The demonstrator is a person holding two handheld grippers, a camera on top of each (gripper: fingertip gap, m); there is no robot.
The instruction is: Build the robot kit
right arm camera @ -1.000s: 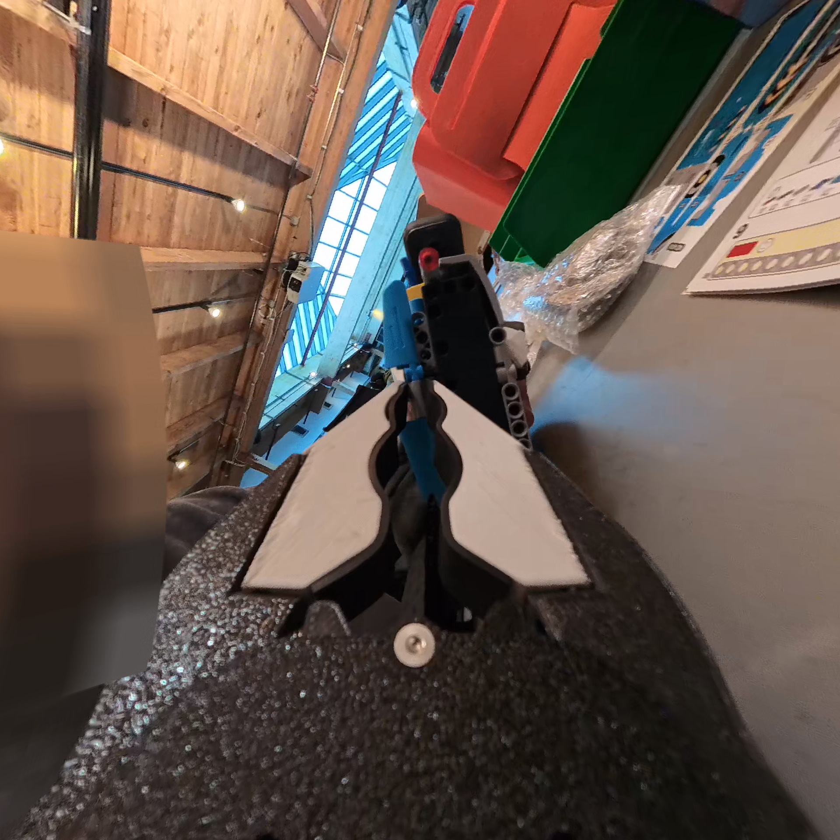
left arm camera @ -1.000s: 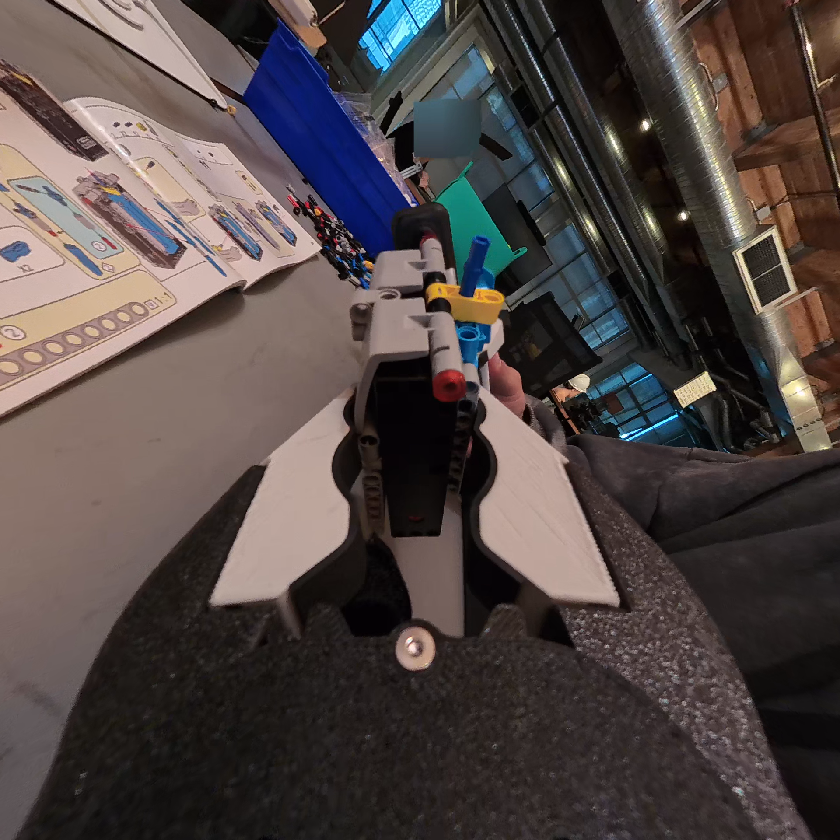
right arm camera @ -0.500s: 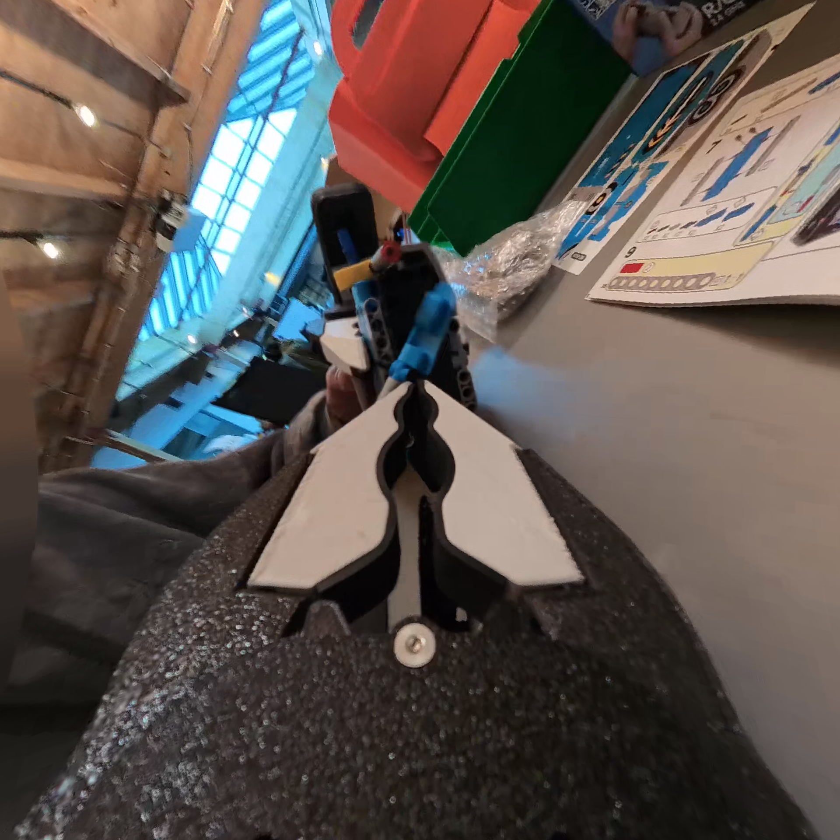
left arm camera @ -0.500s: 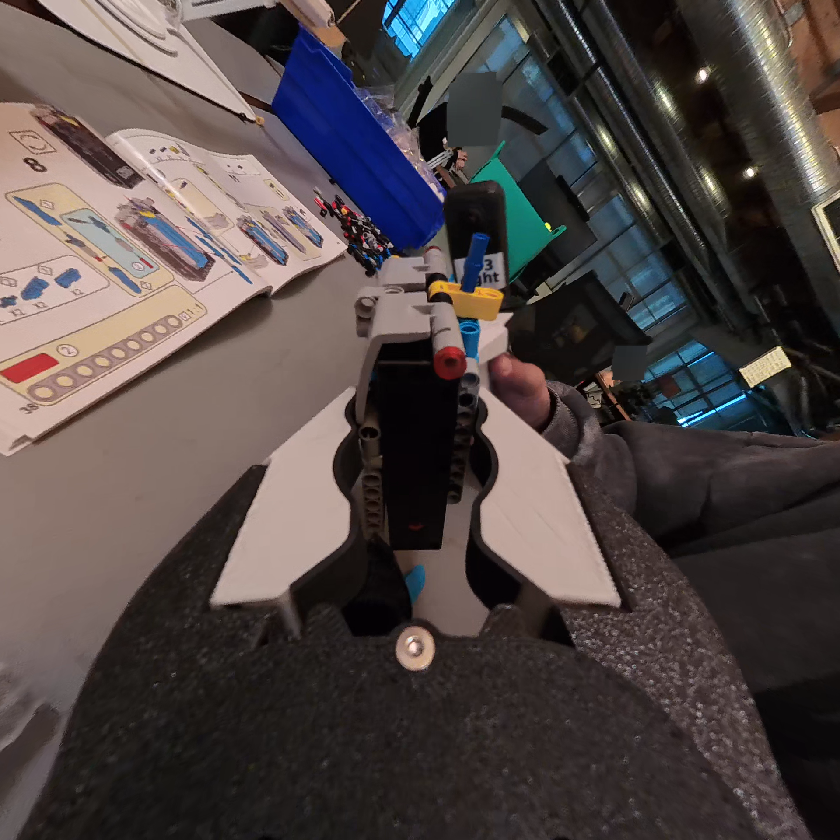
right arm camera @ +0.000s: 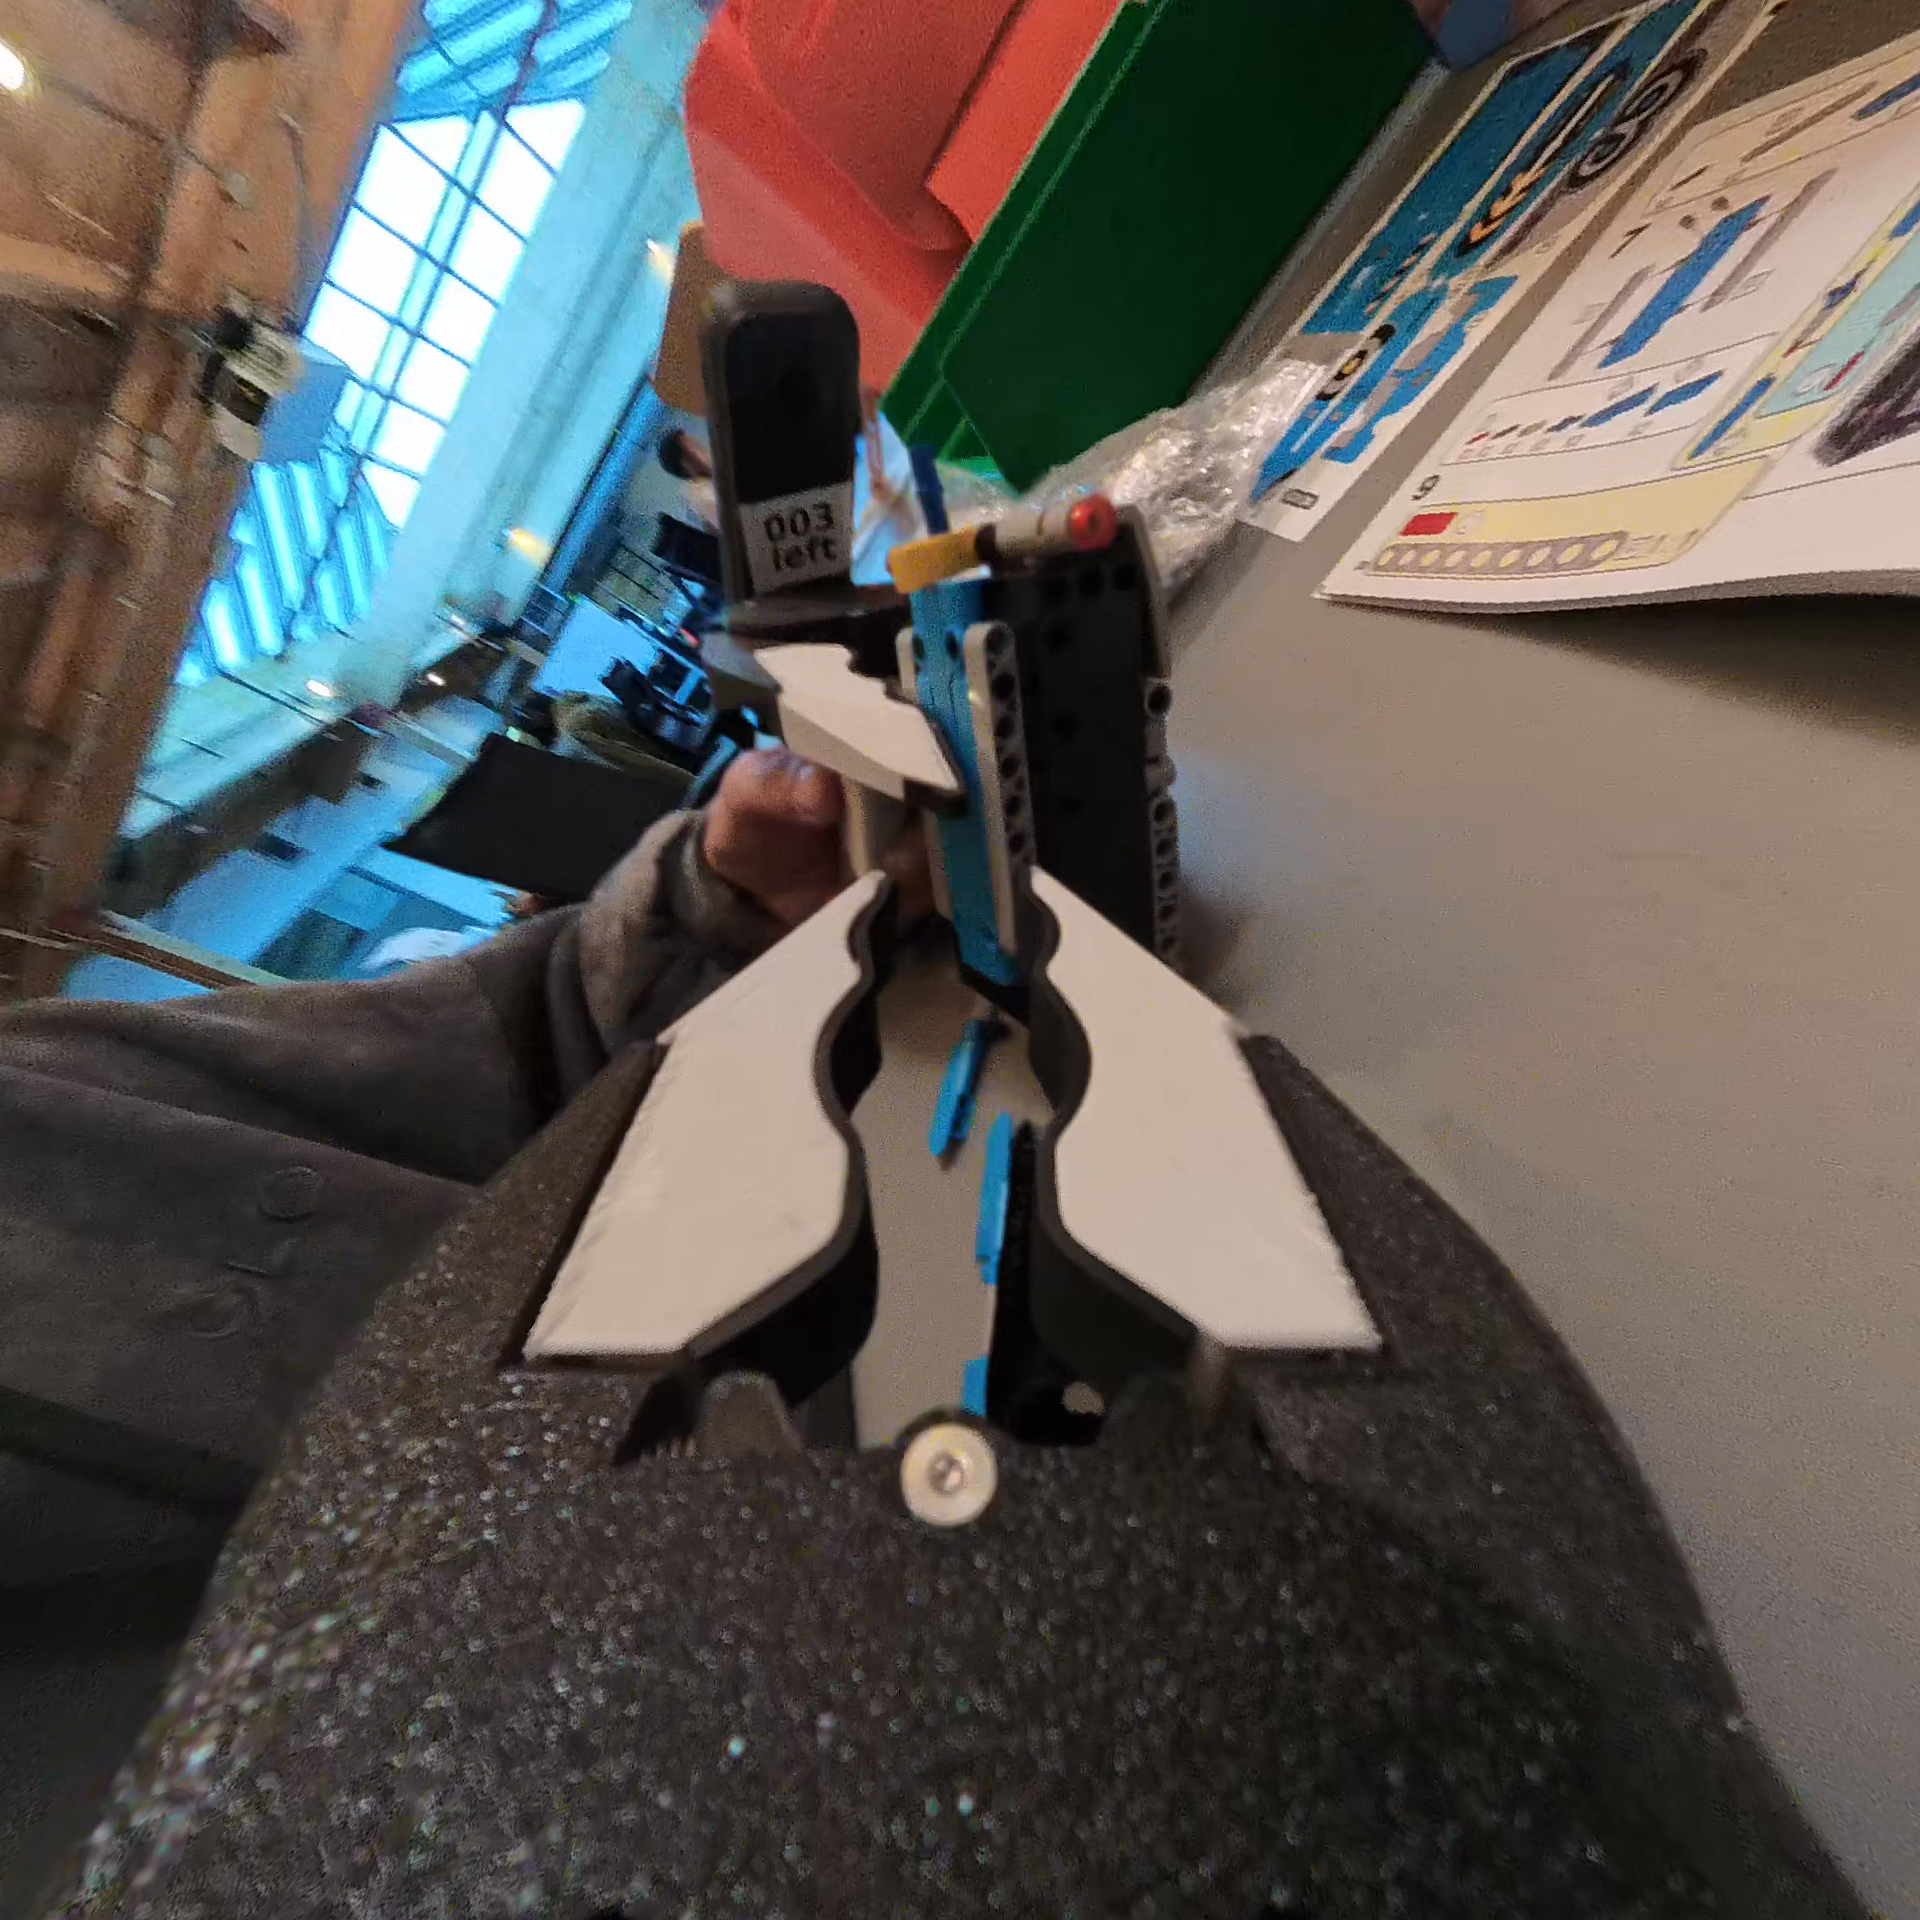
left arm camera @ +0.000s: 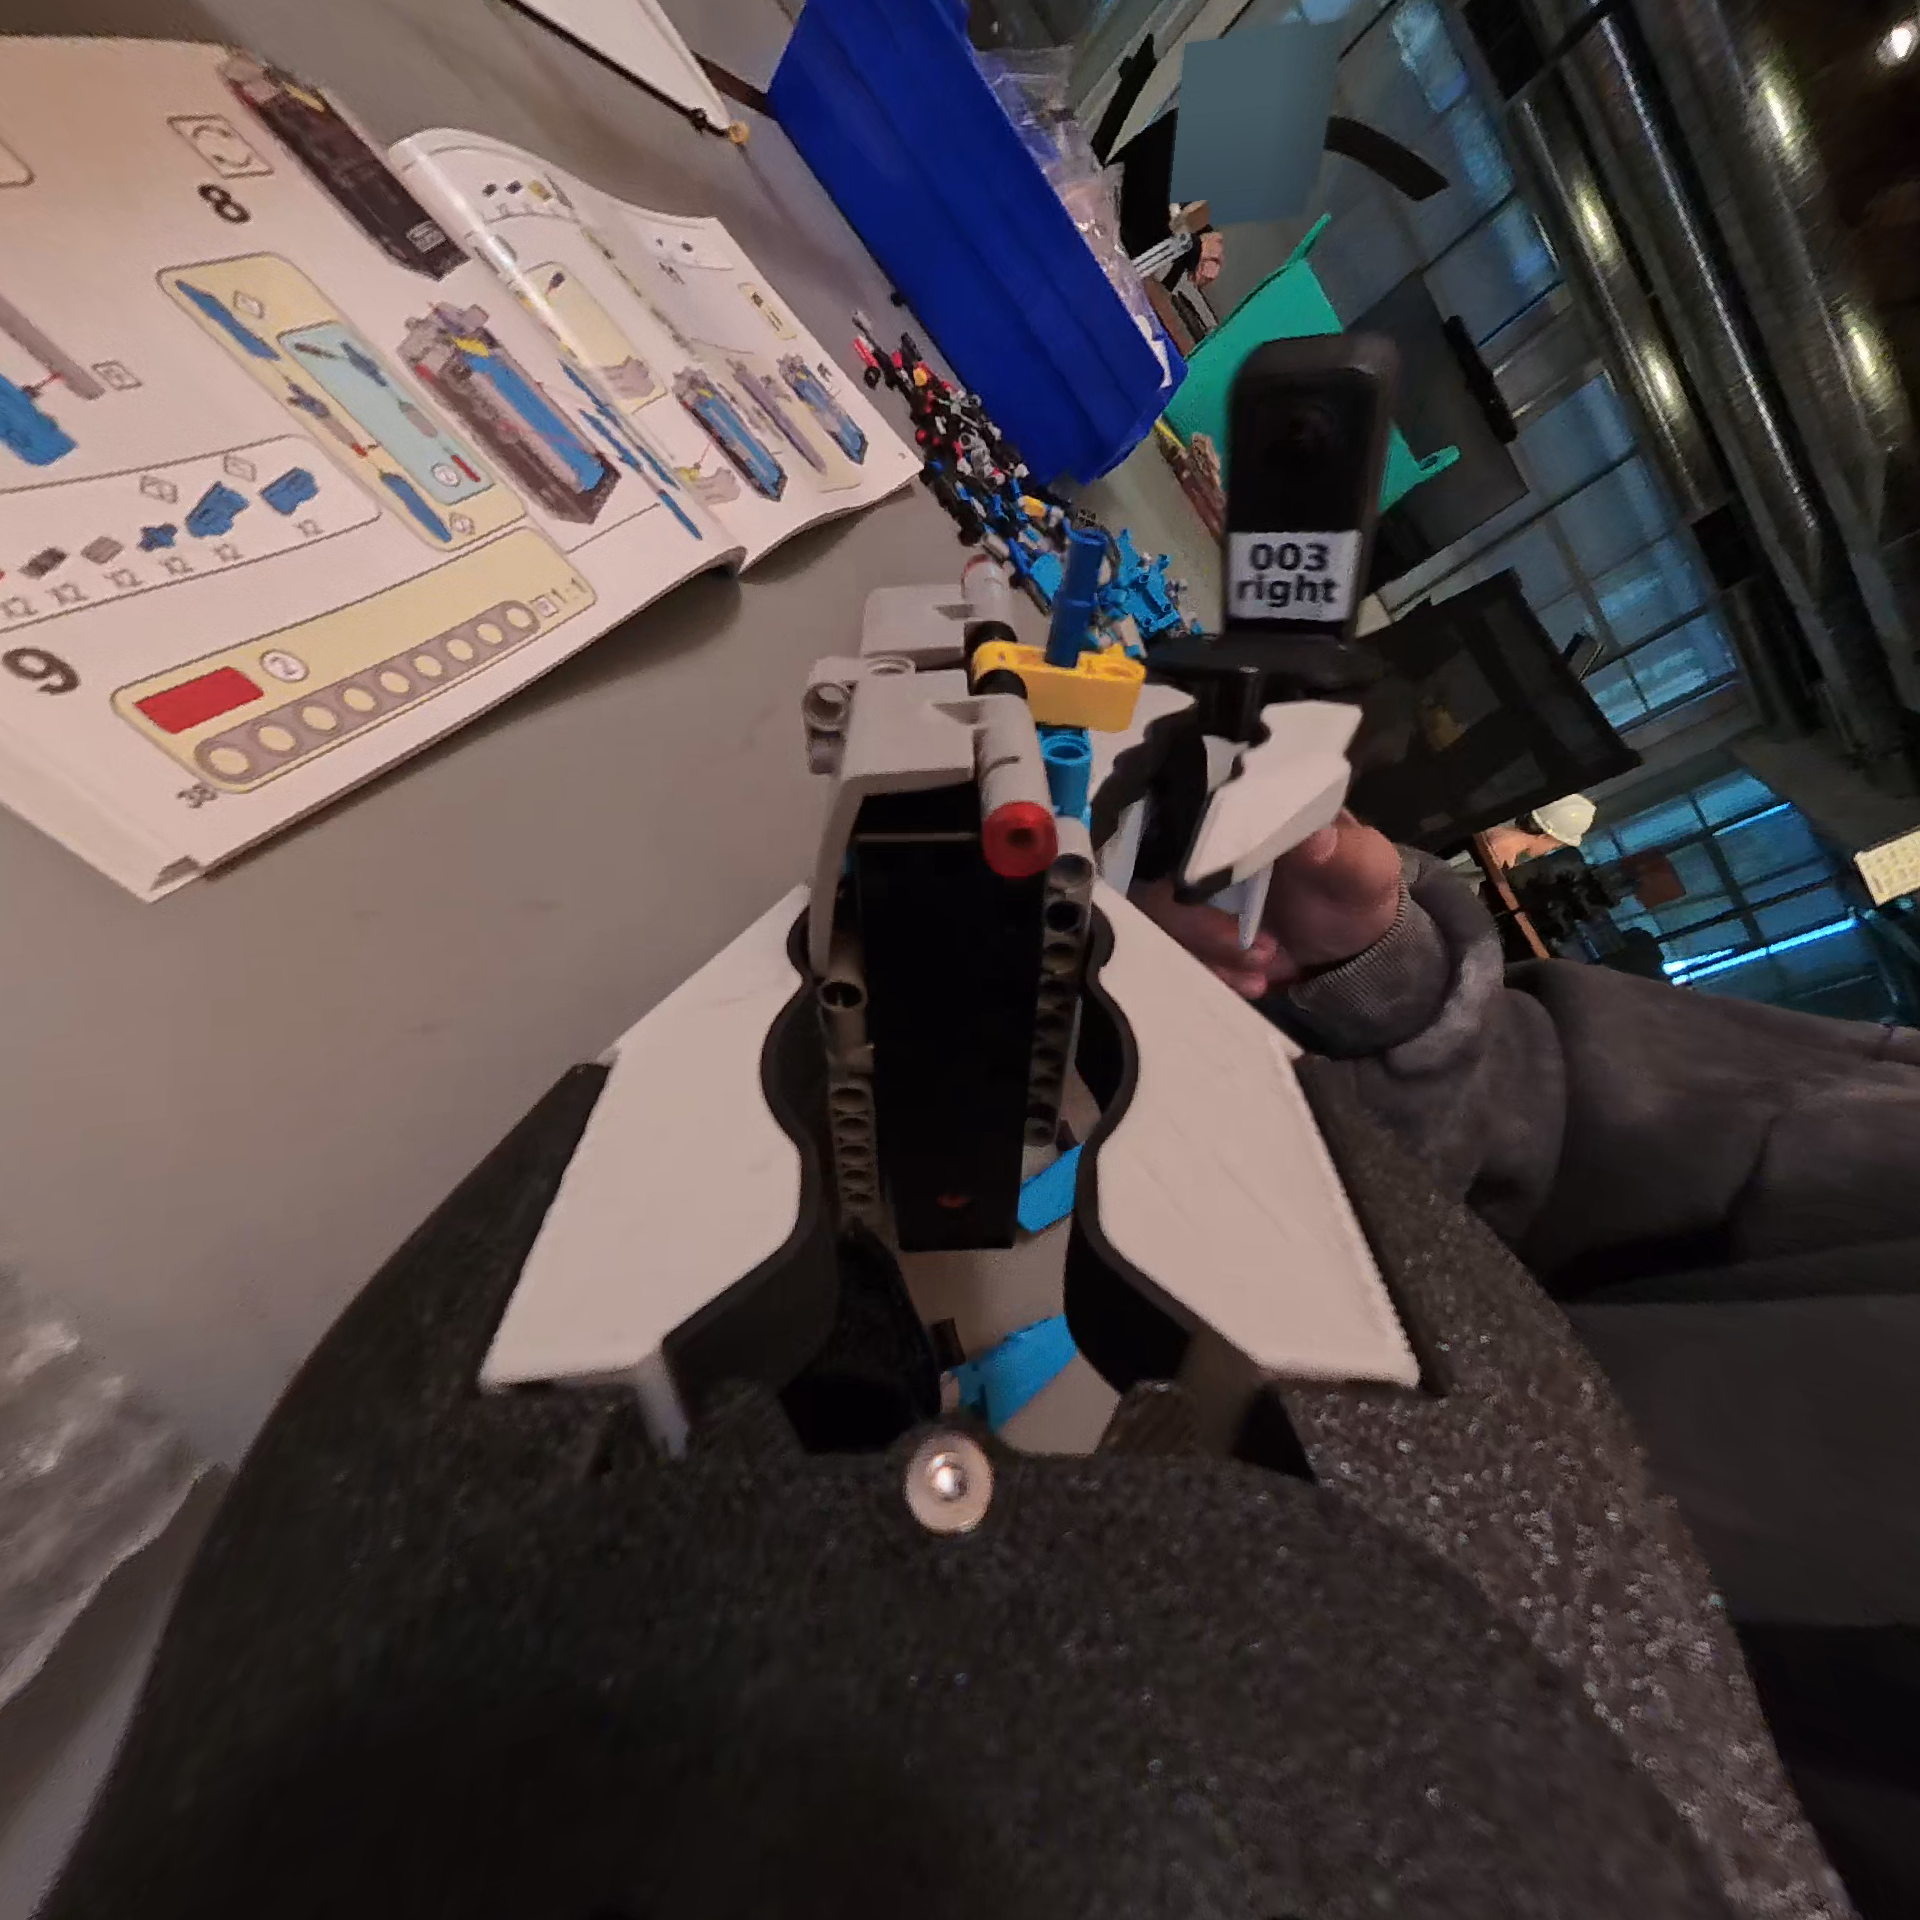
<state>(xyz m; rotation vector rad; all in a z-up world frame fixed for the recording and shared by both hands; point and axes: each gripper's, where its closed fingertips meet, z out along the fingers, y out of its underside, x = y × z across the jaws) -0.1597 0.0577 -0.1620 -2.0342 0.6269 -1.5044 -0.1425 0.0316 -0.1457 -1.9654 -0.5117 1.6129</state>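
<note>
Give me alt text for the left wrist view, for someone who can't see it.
The left hand-held gripper is shut on a black, grey and blue brick model above a grey table. The right hand-held gripper sits just beyond it, with an open instruction booklet and a blue bin behind.

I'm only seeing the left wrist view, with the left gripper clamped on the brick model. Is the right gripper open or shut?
Observer: The right wrist view shows the right gripper open, its tips on either side of a blue beam on the model. I can't tell if they touch it.
Operator: What's beyond the model there?
Observer: A crinkled plastic bag, then a green bin with a red bin behind it.
</note>
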